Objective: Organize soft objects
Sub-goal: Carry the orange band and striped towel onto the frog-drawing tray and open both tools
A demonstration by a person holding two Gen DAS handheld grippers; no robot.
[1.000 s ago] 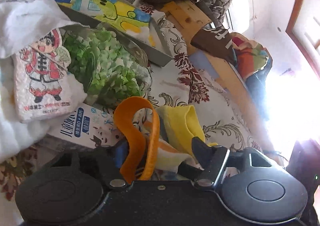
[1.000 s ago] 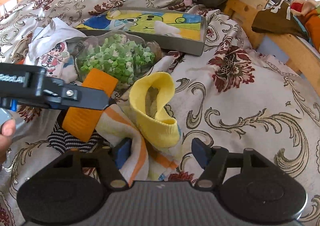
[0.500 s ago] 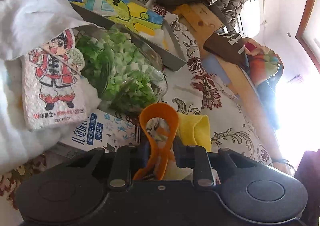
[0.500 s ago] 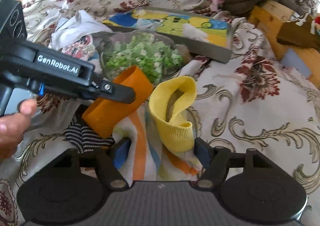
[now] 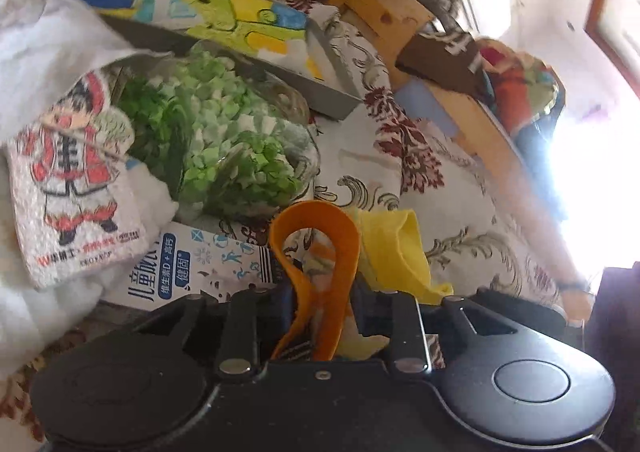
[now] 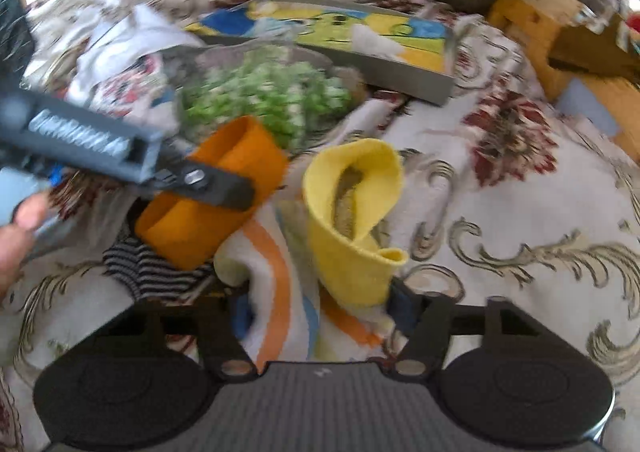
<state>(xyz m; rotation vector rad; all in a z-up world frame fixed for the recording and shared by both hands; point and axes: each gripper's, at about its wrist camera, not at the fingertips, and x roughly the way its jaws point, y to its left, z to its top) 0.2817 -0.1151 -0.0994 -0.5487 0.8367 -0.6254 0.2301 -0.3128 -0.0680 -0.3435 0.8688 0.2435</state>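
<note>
Barely begun, by the look of it: socks sit bunched on the patterned bedspread, none paired or laid flat. Left gripper, angled shallowly down, jaws narrow and just widening a touch, pinches the orange sock cuff. Right gripper, pitched steeper, jaws half open and just closing, straddles the striped sock with yellow cuff; pad contact unclear.

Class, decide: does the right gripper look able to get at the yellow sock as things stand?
Probably yes. The yellow sock stands just ahead of the right gripper, uncovered; the left gripper is busy beside it on the orange sock.
</note>
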